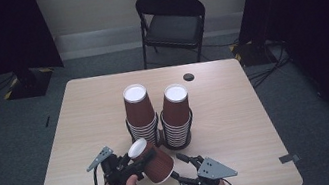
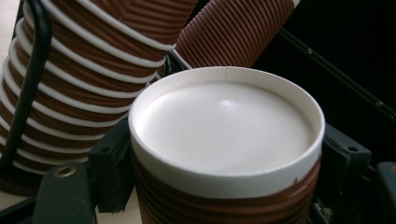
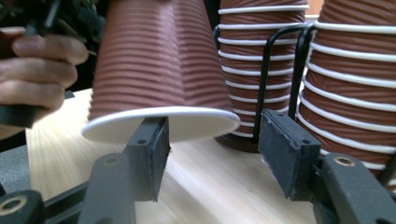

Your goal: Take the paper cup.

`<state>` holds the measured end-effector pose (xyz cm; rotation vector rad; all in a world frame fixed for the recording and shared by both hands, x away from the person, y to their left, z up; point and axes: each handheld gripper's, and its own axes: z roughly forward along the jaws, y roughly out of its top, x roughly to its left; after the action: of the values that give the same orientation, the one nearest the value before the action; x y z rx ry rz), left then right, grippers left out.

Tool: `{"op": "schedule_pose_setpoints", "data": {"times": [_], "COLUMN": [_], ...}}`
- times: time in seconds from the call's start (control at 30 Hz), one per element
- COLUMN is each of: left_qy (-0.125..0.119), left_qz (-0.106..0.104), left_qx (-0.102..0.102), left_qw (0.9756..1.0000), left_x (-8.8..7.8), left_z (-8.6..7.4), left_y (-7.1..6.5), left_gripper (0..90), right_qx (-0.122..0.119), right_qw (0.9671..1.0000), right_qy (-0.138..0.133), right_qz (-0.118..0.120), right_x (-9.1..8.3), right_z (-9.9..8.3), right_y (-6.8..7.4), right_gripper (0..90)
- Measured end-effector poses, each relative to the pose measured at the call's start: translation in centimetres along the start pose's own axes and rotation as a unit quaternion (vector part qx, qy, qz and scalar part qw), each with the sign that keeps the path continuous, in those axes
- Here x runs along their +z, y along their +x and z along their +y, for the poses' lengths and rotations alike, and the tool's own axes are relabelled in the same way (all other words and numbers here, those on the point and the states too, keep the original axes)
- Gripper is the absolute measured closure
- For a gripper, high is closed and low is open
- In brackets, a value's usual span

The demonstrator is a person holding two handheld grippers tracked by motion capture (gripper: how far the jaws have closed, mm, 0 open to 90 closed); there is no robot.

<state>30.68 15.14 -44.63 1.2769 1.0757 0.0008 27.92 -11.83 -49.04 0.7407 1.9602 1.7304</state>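
A brown ribbed paper cup (image 1: pixel 156 162) is held upside down and tilted over the table's near edge, its white base toward the left. My left gripper (image 1: pixel 138 160) is shut on it near the base; in the left gripper view the pads press both sides of the cup (image 2: pixel 224 126). My right gripper (image 1: pixel 176 166) stands open just right of the cup's mouth. In the right gripper view the cup's white rim (image 3: pixel 159 116) rests above the left pad (image 3: pixel 152 149), with the right pad apart from it. Two stacks of the same cups (image 1: pixel 140 114) (image 1: pixel 176 116) stand upside down in black wire holders.
The wooden table (image 1: pixel 239 125) has a small black round hole (image 1: pixel 188 77) near its far edge. A black folding chair (image 1: pixel 171 20) stands beyond the table. Grey tape marks (image 1: pixel 289 158) sit near the front corners. The stacks lie close behind both grippers.
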Motion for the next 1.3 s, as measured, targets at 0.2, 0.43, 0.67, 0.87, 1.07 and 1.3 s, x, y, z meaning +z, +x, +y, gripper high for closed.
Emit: {"op": "schedule_pose_setpoints", "data": {"times": [0.2,0.43,0.67,0.87,1.07,1.3], "left_qy": [-0.008,-0.017,-0.023,-0.010,-0.011,-0.012], "left_qz": [-0.009,-0.018,-0.015,-0.028,-0.028,-0.040], "left_qx": [-0.034,-0.061,-0.079,-0.089,-0.089,-0.095], "left_qw": [0.9994,0.9978,0.9965,0.9956,0.9956,0.9946], "left_x": [-0.1,-0.3,-0.1,0.4,0.5,0.5], "left_z": [-0.2,-0.5,-1.2,-1.5,-1.7,-1.6], "left_y": [0.1,0.3,0.2,0.0,-0.3,0.0], "left_gripper": [21.7,21.7,21.7,21.7,21.6,21.1], "right_qx": [-0.012,-0.028,-0.047,-0.052,-0.059,-0.078], "right_qw": [0.9998,0.9992,0.9984,0.9980,0.9976,0.9963], "right_qy": [-0.015,-0.027,-0.030,-0.028,-0.029,-0.036], "right_qz": [0.007,0.012,0.012,0.023,0.023,0.002], "right_x": [0.3,0.7,1.2,2.5,3.1,2.9], "right_z": [0.0,0.2,0.6,1.1,1.1,1.0], "right_y": [0.2,0.2,0.0,-0.3,-0.2,-0.1], "right_gripper": [45.6,49.3,54.6,59.3,64.0,78.0]}}
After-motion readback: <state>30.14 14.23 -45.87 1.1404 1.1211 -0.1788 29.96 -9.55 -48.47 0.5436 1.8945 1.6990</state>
